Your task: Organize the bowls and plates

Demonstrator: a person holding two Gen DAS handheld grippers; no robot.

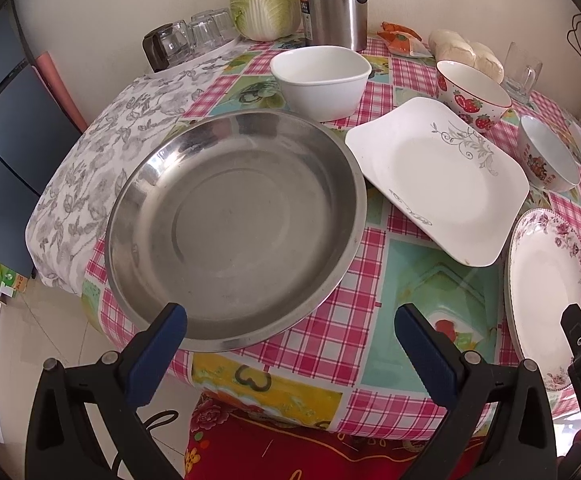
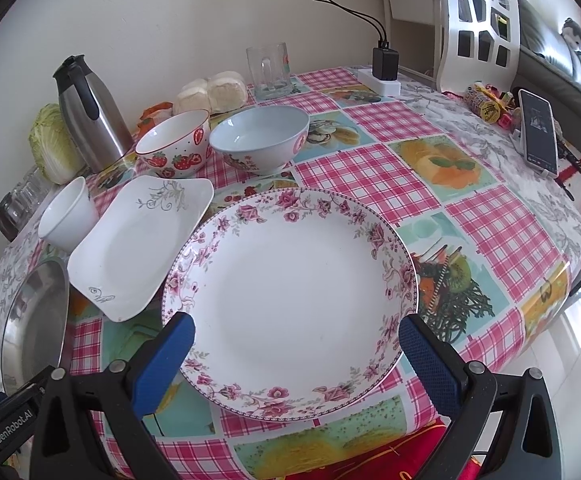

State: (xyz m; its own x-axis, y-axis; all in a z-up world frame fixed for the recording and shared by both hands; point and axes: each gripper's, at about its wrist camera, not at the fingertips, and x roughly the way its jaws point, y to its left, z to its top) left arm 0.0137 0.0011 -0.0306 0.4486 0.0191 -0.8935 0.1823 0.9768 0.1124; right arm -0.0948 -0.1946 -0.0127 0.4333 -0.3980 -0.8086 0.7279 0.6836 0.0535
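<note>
So we've got both tongs spread wide and holding nothing. The left tongs (image 1: 290, 320) sit at the bottom of the left wrist frame, with the steel pan (image 1: 234, 232) filling the centre just ahead, its near rim between the two blue pads. To its right is the square white plate (image 1: 438, 176), then the floral plate (image 1: 550, 292) at the right edge. Behind them, in the upper part of the frame: a plain white bowl (image 1: 318, 80), a strawberry bowl (image 1: 470, 92) and a pale blue bowl (image 1: 546, 156).

The right tongs (image 2: 296, 330) frame the floral plate's near edge, dead centre in the right wrist frame. Everything rests on the checkered counter (image 2: 370, 168), with a steel thermos jug (image 2: 90, 116) and cabbage (image 2: 50, 144) at upper left.
</note>
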